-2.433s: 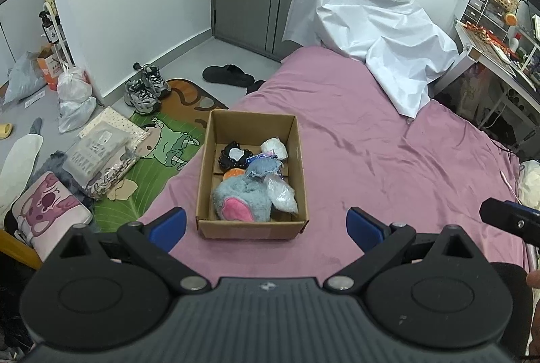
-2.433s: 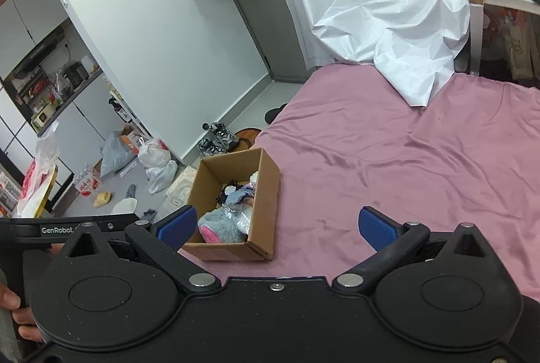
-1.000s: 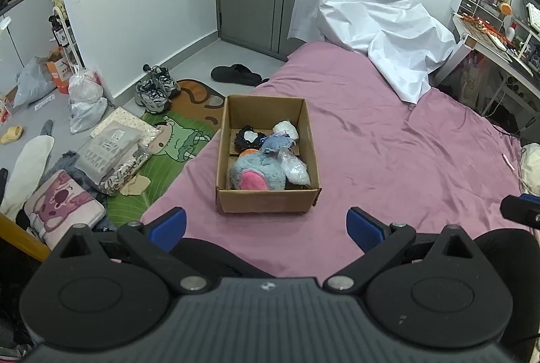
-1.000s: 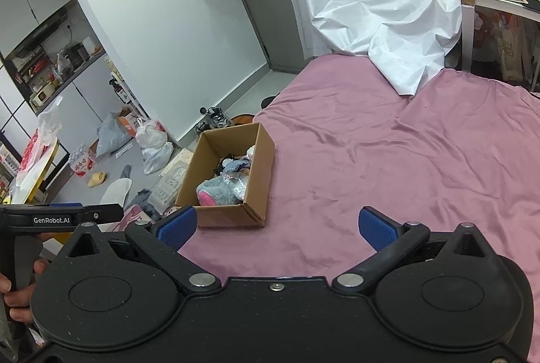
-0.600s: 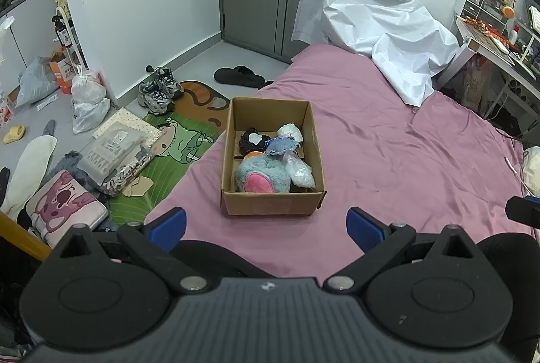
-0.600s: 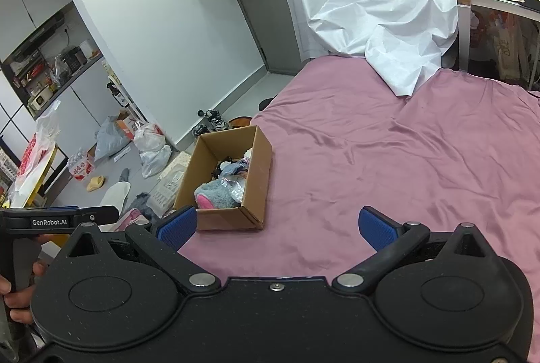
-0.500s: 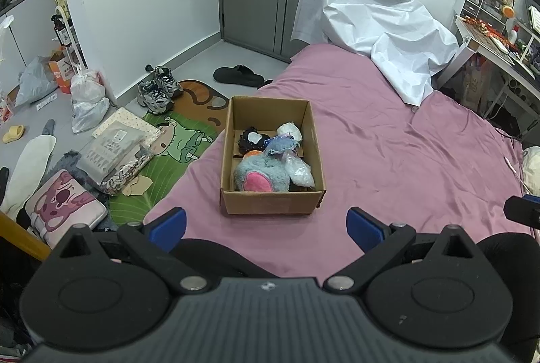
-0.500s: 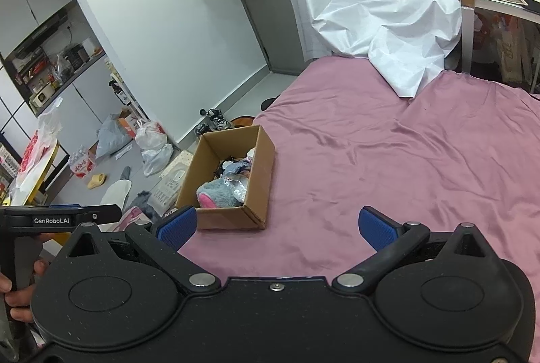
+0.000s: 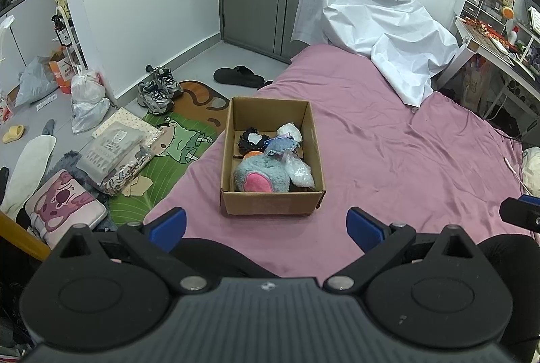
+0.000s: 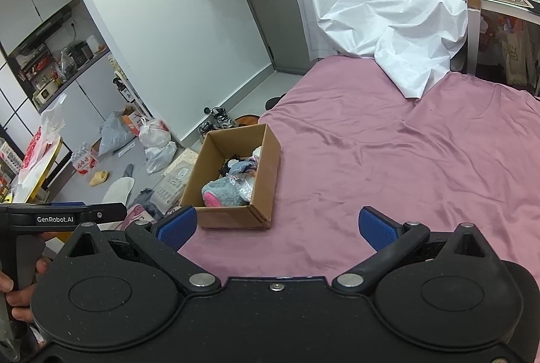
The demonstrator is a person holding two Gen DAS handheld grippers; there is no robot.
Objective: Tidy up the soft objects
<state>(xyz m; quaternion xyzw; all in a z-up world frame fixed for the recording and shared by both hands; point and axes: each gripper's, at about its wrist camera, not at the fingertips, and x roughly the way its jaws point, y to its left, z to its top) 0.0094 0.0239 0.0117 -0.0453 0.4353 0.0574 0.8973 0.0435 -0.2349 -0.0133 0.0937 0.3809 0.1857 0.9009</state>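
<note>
box brown | plush grey-blue — pink patch | bedsheet mauve | gripper pads blue

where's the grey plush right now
In the left wrist view the grey plush lies in the near end of the box on the bed, beside a clear bag.

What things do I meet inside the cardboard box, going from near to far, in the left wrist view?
Grey plush toy with a pink patch → small orange thing → black item with a white patch, all inside the cardboard box.
</note>
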